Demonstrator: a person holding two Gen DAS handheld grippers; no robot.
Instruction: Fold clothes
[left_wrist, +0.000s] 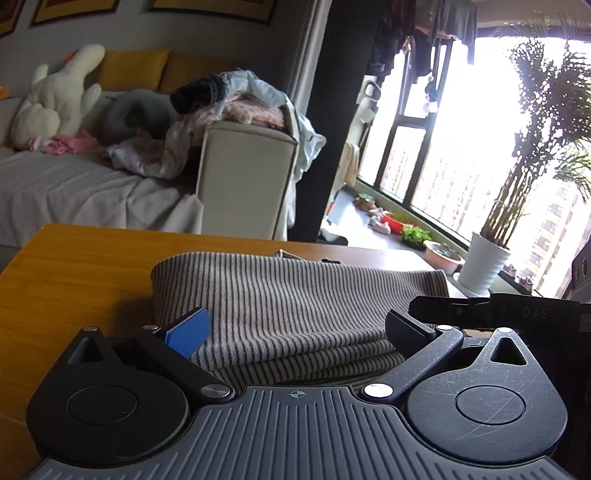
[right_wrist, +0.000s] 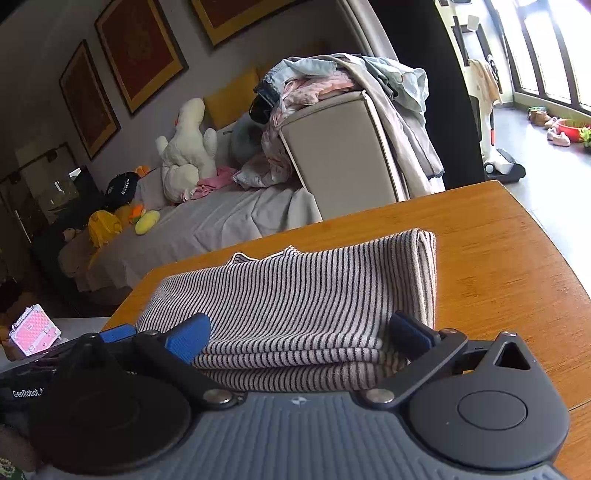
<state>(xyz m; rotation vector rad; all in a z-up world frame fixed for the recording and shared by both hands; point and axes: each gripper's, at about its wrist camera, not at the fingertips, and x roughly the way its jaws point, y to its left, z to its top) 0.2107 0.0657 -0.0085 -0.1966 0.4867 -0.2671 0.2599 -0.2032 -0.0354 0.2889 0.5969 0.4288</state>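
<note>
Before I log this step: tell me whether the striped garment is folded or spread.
Folded: the striped garment lies on the wooden table as a compact stack, several layers showing at its near edge.

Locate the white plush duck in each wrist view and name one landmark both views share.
Left wrist: the white plush duck lies at upper left, on the sofa, against the yellow cushions.
Right wrist: it sits left of centre, on the same sofa beside pink fabric.
Shared landmark: the folded striped garment on the wooden table, in front of each gripper.

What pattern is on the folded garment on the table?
Thin dark stripes on pale grey-beige knit; the folded garment shows best in the right wrist view.
</note>
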